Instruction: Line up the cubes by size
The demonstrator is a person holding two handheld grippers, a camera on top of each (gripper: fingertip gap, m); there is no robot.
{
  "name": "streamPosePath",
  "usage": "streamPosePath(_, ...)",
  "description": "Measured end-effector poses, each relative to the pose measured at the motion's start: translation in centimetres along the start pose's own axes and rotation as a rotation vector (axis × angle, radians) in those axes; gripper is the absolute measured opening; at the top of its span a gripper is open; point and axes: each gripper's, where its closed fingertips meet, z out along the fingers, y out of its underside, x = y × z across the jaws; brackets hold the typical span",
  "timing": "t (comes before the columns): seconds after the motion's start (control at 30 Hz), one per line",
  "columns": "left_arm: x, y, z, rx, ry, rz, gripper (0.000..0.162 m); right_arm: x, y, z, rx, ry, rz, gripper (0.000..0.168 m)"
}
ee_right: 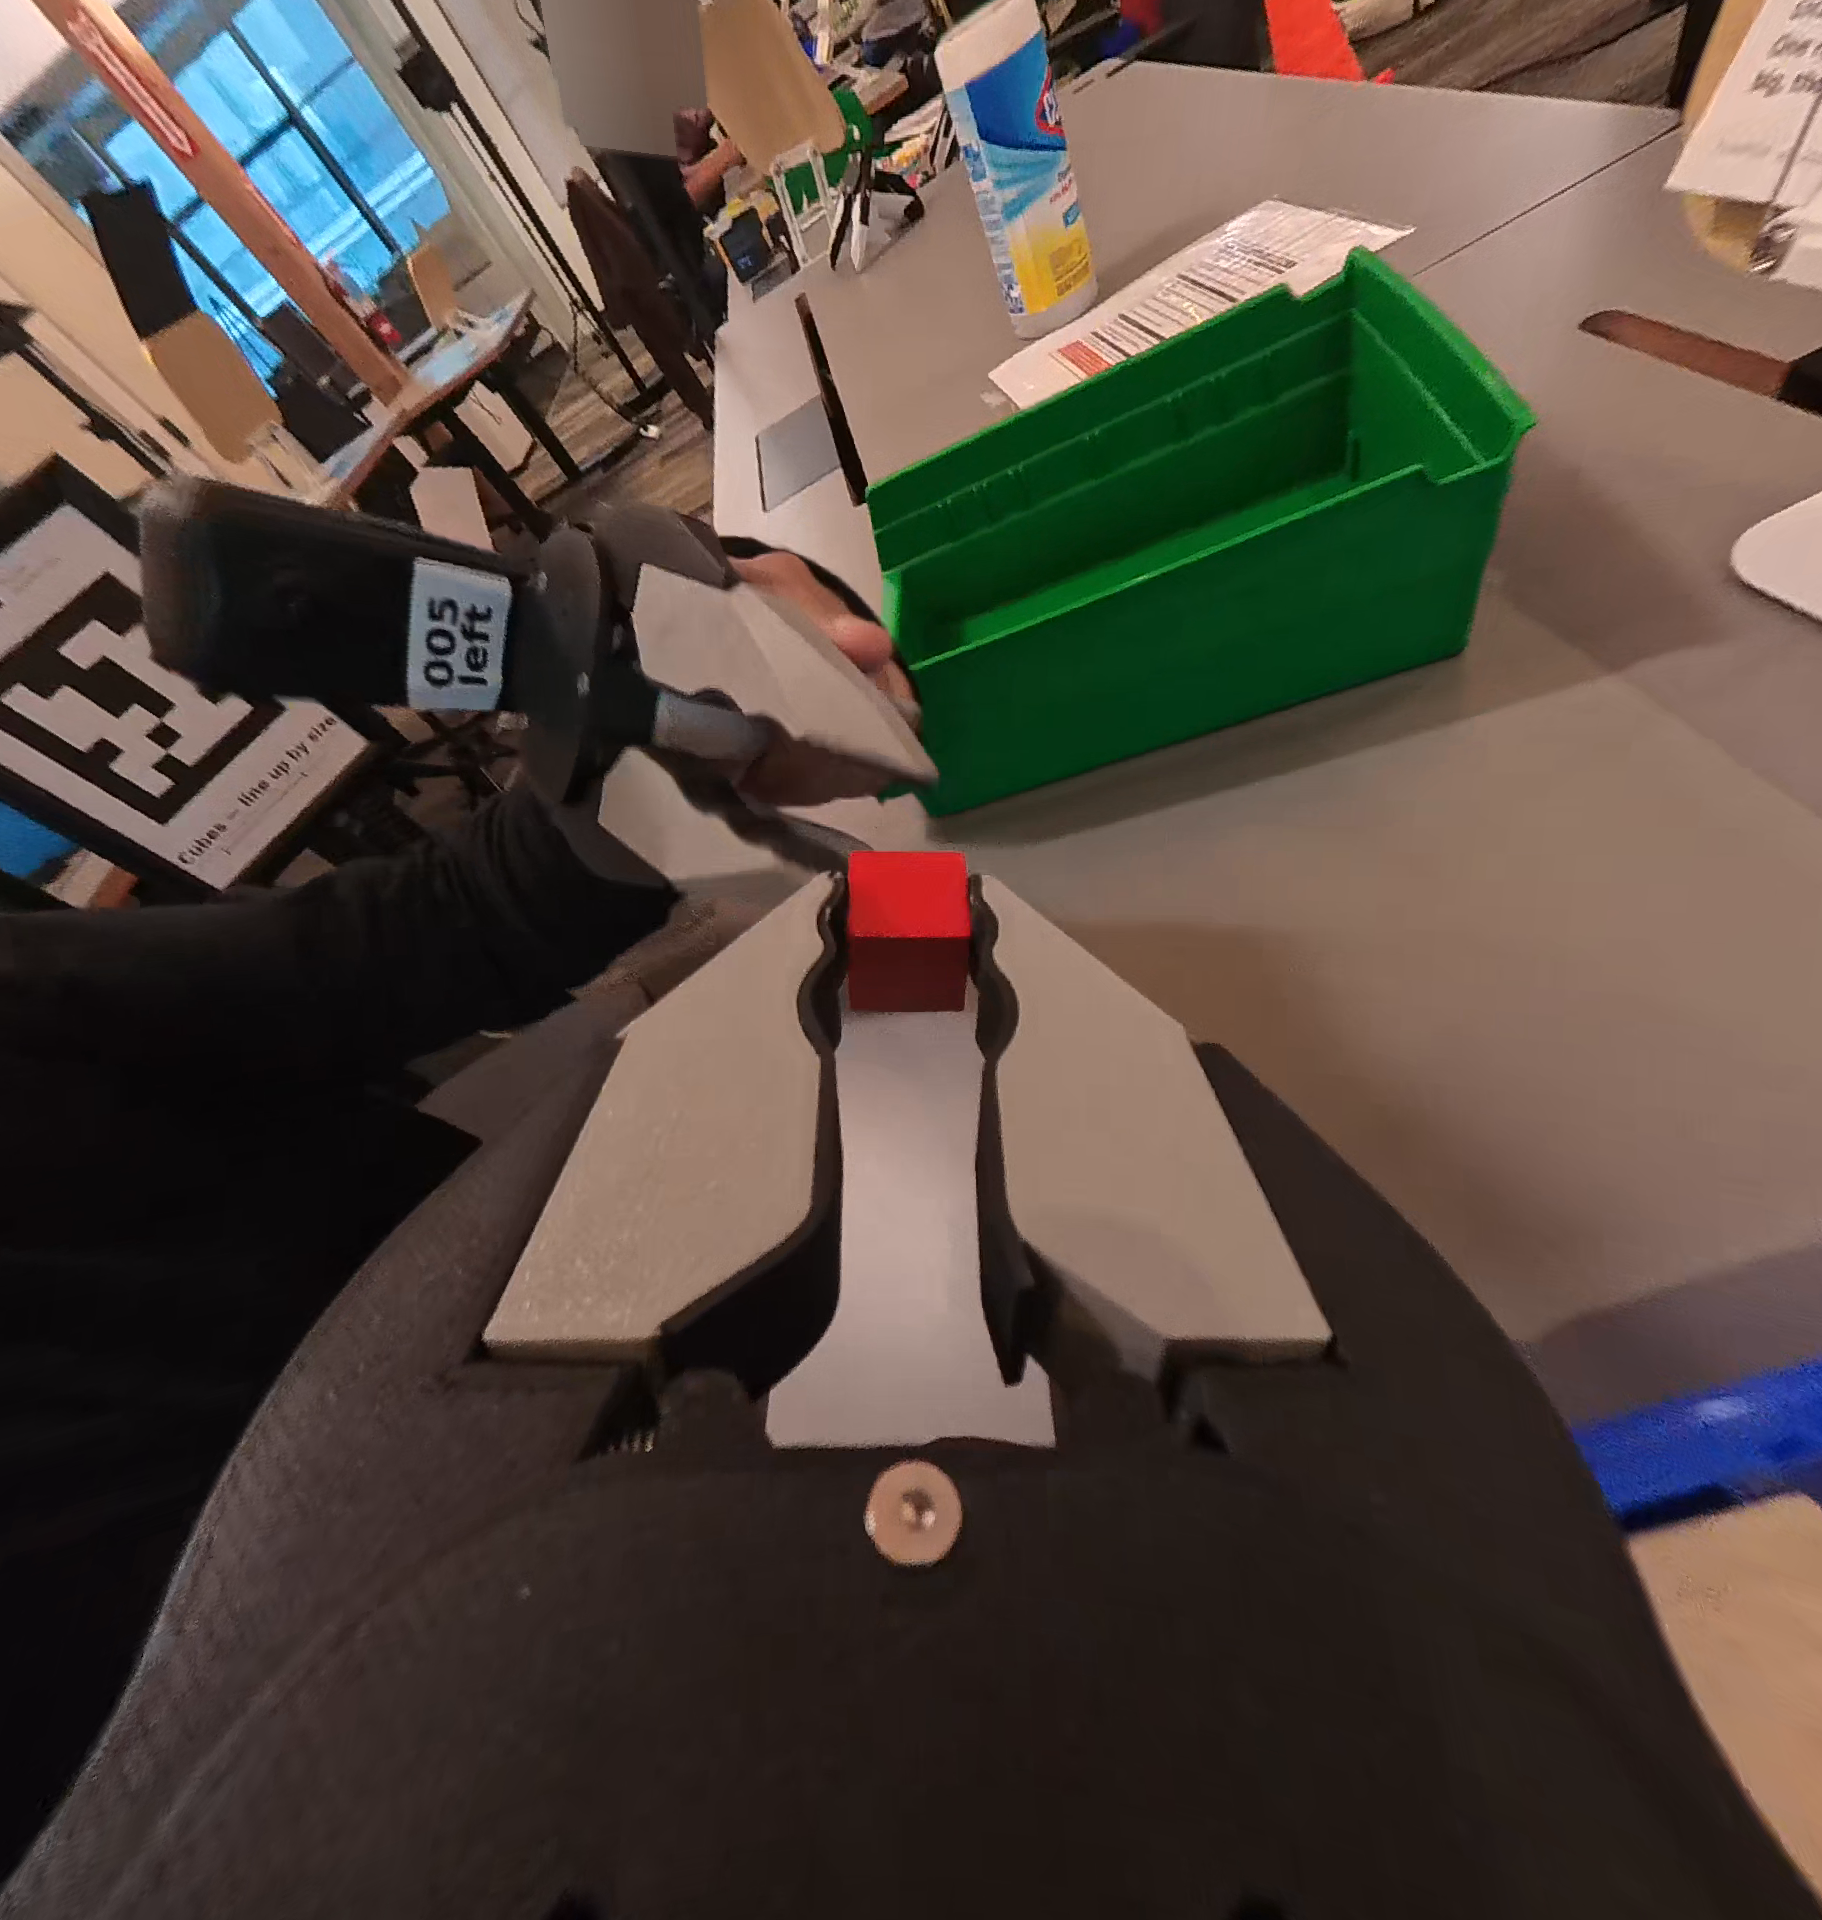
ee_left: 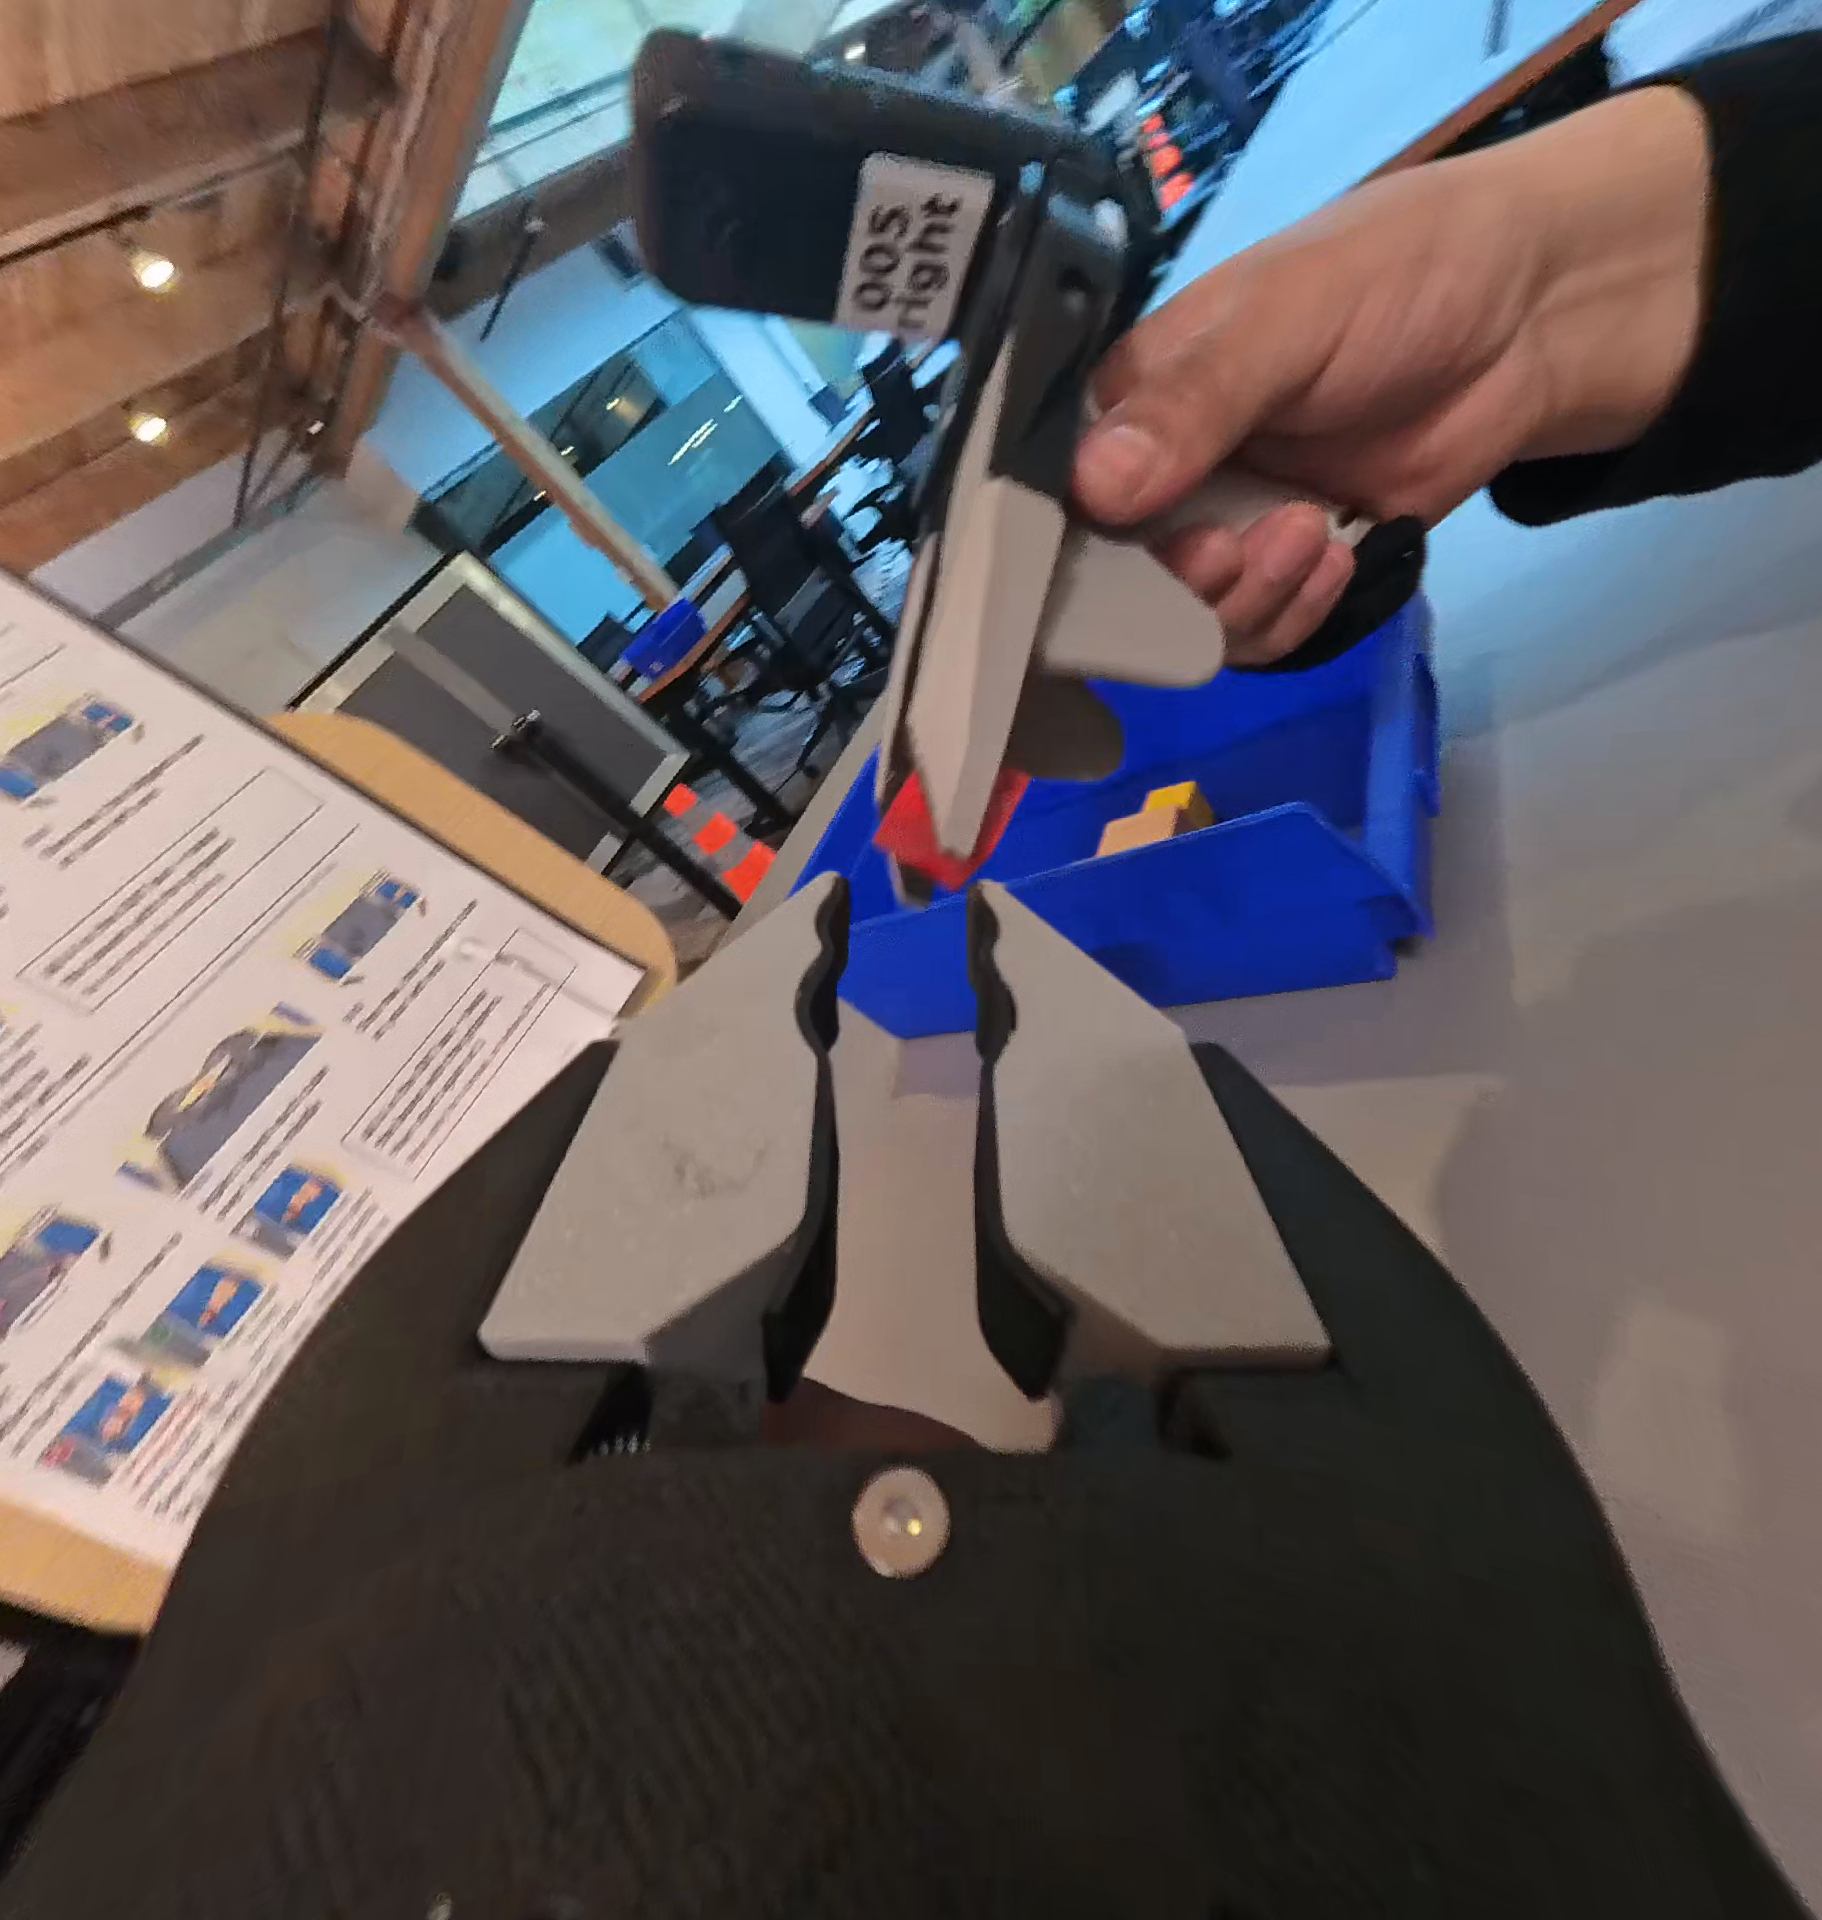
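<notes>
My right gripper (ee_right: pixel 905 896) is shut on a small red cube (ee_right: pixel 905 925), held between its fingertips above the grey table (ee_right: pixel 1406 987). In the left wrist view the right gripper (ee_left: pixel 933 831) points down with the red cube (ee_left: pixel 912 826) over the left end of a blue bin (ee_left: pixel 1198 935). The bin holds a pale wooden cube (ee_left: pixel 1135 833) and a yellow cube (ee_left: pixel 1179 802). My left gripper (ee_left: pixel 907 914) is open and empty, just in front of the bin. It also shows in the right wrist view (ee_right: pixel 891 810), left of the red cube.
An empty green bin (ee_right: pixel 1146 665) stands on the table beyond the red cube. Behind it are a wipes canister (ee_right: pixel 1021 177) and a printed sheet (ee_right: pixel 1198 281). An instruction sheet on a board (ee_left: pixel 211 987) lies at the left. A blue bin corner (ee_right: pixel 1738 1434) shows at lower right.
</notes>
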Motion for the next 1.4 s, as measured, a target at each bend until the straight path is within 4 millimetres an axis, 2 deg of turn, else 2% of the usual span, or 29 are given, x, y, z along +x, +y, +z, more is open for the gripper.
streamPosePath(0.03, -0.4, 0.2, -0.5, -0.018, -0.027, -0.027, 0.021, 0.3, 0.0, -0.8, -0.012, 0.01, -0.023, 0.02)
streamPosePath(0.1, -1.1, 0.9, -1.8, -0.084, -0.071, -0.083, 0.024, 2.1, 0.5, -3.0, -0.082, 0.103, -0.097, 0.02)
streamPosePath(0.17, -1.7, 2.4, -3.6, -0.187, -0.126, -0.111, 0.024, 5.6, 1.7, -6.2, -0.215, 0.277, -0.215, 0.02)
streamPosePath(0.23, -2.1, 4.1, -5.8, -0.285, -0.176, -0.144, 0.024, 9.9, 3.5, -10.3, -0.391, 0.48, -0.319, 0.02)
streamPosePath(0.33, -2.0, 5.7, -8.7, -0.342, -0.229, -0.226, 0.036, 14.0, 7.0, -15.1, -0.659, 0.594, -0.413, 0.02)
streamPosePath(0.43, -1.2, 7.4, -10.8, -0.393, -0.245, -0.272, 0.047, 16.4, 11.4, -17.5, -0.908, 0.577, -0.471, 0.021)
streamPosePath(0.53, -0.2, 8.6, -12.1, -0.419, -0.251, -0.27, 0.051, 18.4, 15.4, -18.6, -1.113, 0.538, -0.522, 0.021)
streamPosePath(0.6, 0.4, 9.3, -12.7, -0.442, -0.258, -0.274, 0.051, 19.4, 17.4, -19.3, -1.23, 0.515, -0.535, 0.02)
streamPosePath(0.67, 0.7, 10.0, -13.3, -0.469, -0.268, -0.276, 0.051, 20.0, 18.4, -19.2, -1.277, 0.498, -0.544, 0.021)
streamPosePath(0.8, 1.0, 11.9, -14.2, -0.545, -0.289, -0.294, 0.058, 19.7, 18.7, -17.1, -1.224, 0.419, -0.505, 0.02)
streamPosePath(0.87, 1.3, 12.4, -14.5, -0.567, -0.283, -0.316, 0.066, 20.0, 19.1, -17.6, -1.266, 0.423, -0.46, 0.022)
streamPosePath(0.93, 1.5, 12.6, -15.0, -0.576, -0.293, -0.329, 0.07, 20.3, 18.8, -17.6, -1.247, 0.451, -0.418, 0.034)
streamPosePath(1.0, 1.3, 12.8, -15.7, -0.581, -0.329, -0.342, 0.076, 20.3, 18.9, -17.7, -1.243, 0.45, -0.387, 0.038)
streamPosePath(1.07, 1.4, 13.2, -16.5, -0.595, -0.364, -0.366, 0.08, 20.2, 18.8, -17.6, -1.227, 0.46, -0.401, 0.054)
streamPosePath(1.13, 1.8, 13.9, -17.4, -0.616, -0.395, -0.391, 0.083, 19.7, 18.1, -17.5, -1.168, 0.48, -0.417, 0.061)
streamPosePath(1.2, 2.4, 14.6, -18.3, -0.63, -0.409, -0.406, 0.087, 18.4, 16.7, -17.1, -1.046, 0.504, -0.412, 0.068)
streamPosePath(1.27, 2.8, 15.3, -19.2, -0.649, -0.427, -0.407, 0.088, 16.2, 15.1, -16.8, -0.905, 0.53, -0.414, 0.072)
streamPosePath(1.4, 2.9, 17.0, -20.0, -0.696, -0.463, -0.386, 0.089, 9.8, 13.0, -13.9, -0.6, 0.556, -0.413, 0.081)
